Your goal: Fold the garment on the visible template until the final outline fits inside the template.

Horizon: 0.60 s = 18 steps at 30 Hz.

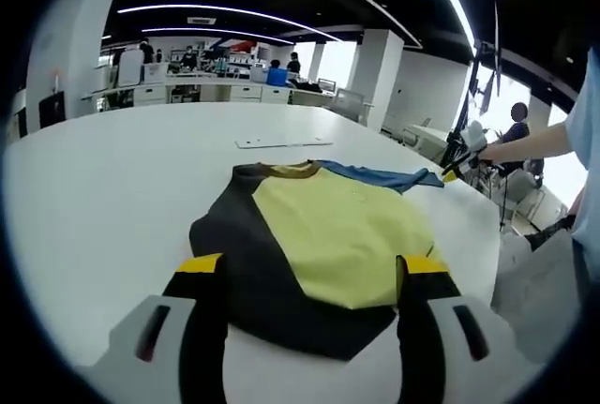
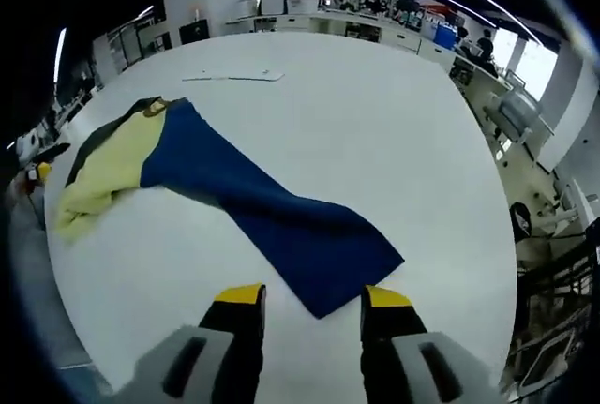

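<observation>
My left gripper (image 1: 309,268) hangs over the near edge of the garment (image 1: 319,245), jaws spread wide, yellow tips either side of the cloth's lower part, nothing pinched between them; whether the tips touch the fabric I cannot tell. From here the garment lies flat on the white table (image 1: 112,188): a pale yellow panel on top, black around its left and lower edges, a brown collar at the far end, and a blue sleeve running off to the right. At that sleeve's end the other gripper's yellow tip (image 1: 451,173) shows, held by a person's hand. A thin flat white sheet (image 1: 283,142) rests on the table beyond the collar, apart from the garment. My right gripper (image 2: 312,299) has its jaws open too, holding nothing, with the end of the blue sleeve (image 2: 281,226) just ahead, its corner reaching in between the yellow tips. Yellow and black bunch at the sleeve's far left. Desks and seated people sit well beyond.
</observation>
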Each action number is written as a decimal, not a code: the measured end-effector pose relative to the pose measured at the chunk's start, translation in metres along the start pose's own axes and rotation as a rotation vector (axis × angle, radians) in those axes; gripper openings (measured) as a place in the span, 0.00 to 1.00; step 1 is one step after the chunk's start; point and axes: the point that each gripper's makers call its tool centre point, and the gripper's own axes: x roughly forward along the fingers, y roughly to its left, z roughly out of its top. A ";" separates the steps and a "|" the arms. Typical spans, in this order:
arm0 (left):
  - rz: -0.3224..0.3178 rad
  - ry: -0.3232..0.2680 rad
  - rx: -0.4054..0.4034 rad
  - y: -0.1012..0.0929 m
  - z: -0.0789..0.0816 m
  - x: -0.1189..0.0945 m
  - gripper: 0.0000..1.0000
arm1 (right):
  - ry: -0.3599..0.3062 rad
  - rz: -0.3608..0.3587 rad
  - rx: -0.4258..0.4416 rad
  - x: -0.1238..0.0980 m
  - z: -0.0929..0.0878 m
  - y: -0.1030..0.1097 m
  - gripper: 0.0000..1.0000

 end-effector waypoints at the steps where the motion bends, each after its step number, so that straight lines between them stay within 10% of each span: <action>1: 0.001 0.001 -0.002 0.000 -0.001 0.000 0.71 | 0.009 0.002 0.004 0.002 -0.002 0.000 0.36; 18: 0.025 0.002 -0.037 0.002 -0.009 -0.006 0.69 | 0.044 0.001 0.027 0.017 -0.009 -0.011 0.18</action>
